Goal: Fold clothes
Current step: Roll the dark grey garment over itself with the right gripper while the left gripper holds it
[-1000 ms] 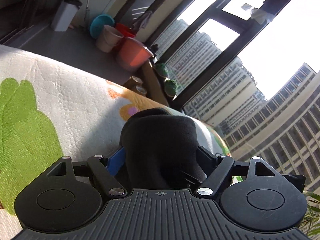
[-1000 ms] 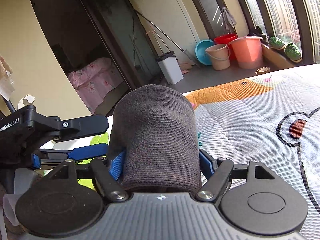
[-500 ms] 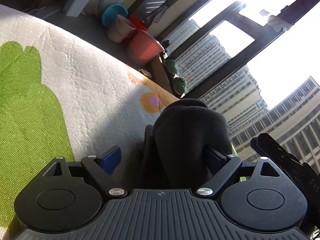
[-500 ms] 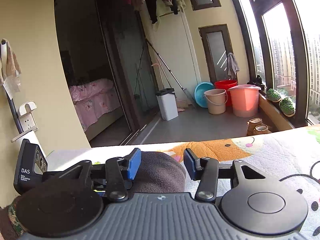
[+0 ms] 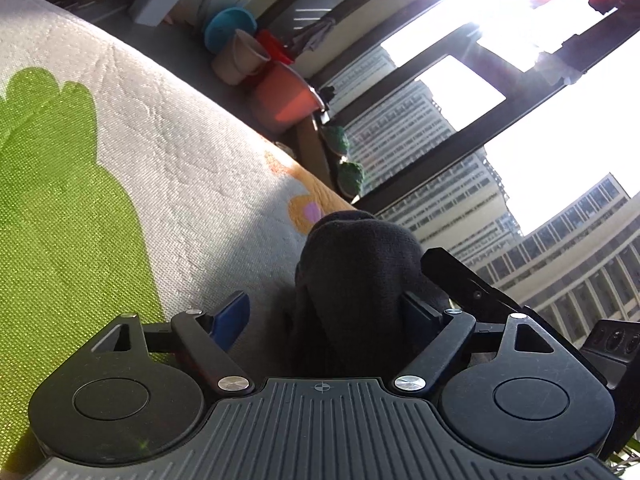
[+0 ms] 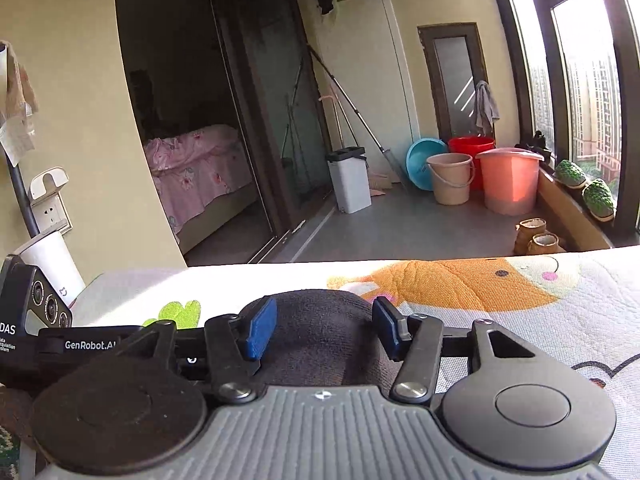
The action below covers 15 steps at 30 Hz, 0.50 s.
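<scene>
- Item: one dark knit garment [image 5: 356, 280], bunched into a rounded hump, lay on the cartoon-print sheet [image 5: 168, 152] covering the table, between both tongs.
- Left tongs [image 5: 326, 312]: jaws wide and closing. The right pad seemed to touch the garment's side; the left blue pad [image 5: 232, 316] stood clear of it, so nothing was pinched.
- Right tongs [image 6: 324, 330]: jaws partly spread and opening. The garment's hump sat low between the pads; no pad pressed it.
- Step in hand, as judged: the roll or fold of this piece looked just set down, both tongs letting go or regripping.
- Next move, as judged: either back both tongs away without dragging the knit, or take a fresh hold on its edge to tidy the fold. The soft knit could slump open.
- Count: garments one; tongs two; buckets [image 6: 508, 180] three, basin [image 6: 420, 160] one; bin [image 6: 350, 182] one.
</scene>
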Each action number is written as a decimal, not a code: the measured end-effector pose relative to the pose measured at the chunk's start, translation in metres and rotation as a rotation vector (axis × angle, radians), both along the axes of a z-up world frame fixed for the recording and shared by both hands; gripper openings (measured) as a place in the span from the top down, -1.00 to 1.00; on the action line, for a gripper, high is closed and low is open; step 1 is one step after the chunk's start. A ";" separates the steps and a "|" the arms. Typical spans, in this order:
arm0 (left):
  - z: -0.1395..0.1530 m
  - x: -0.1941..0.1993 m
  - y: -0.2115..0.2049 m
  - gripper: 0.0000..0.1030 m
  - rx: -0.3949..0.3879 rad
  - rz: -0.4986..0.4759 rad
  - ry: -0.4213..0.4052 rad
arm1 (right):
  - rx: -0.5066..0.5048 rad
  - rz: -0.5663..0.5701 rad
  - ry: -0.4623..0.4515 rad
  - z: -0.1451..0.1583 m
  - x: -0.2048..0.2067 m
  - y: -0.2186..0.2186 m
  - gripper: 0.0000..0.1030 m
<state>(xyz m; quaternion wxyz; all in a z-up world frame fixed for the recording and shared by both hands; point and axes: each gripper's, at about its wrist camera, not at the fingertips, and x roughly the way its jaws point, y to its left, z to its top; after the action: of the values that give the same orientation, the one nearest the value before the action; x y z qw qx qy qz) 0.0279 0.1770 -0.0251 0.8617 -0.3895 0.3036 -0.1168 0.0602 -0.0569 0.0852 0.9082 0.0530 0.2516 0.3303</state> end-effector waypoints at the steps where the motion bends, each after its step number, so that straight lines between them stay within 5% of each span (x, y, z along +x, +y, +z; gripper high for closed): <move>1: 0.000 -0.001 0.000 -0.68 -0.002 0.002 -0.002 | 0.003 -0.003 0.006 -0.003 -0.006 -0.002 -0.13; 4: 0.000 -0.004 -0.001 -0.72 0.007 0.006 -0.007 | 0.000 -0.021 0.009 -0.012 -0.025 -0.007 -0.21; 10: 0.002 -0.005 -0.010 -0.72 0.059 0.020 -0.023 | -0.121 -0.086 -0.159 -0.030 -0.056 0.012 -0.25; 15: 0.001 -0.005 -0.014 -0.79 0.076 0.009 -0.045 | -0.049 -0.071 -0.117 -0.020 -0.057 -0.004 -0.36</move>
<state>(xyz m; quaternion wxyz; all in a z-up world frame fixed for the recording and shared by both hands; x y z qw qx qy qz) 0.0226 0.1627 -0.0245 0.8830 -0.3551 0.2866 -0.1102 0.0030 -0.0607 0.0654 0.9336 0.0202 0.2040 0.2940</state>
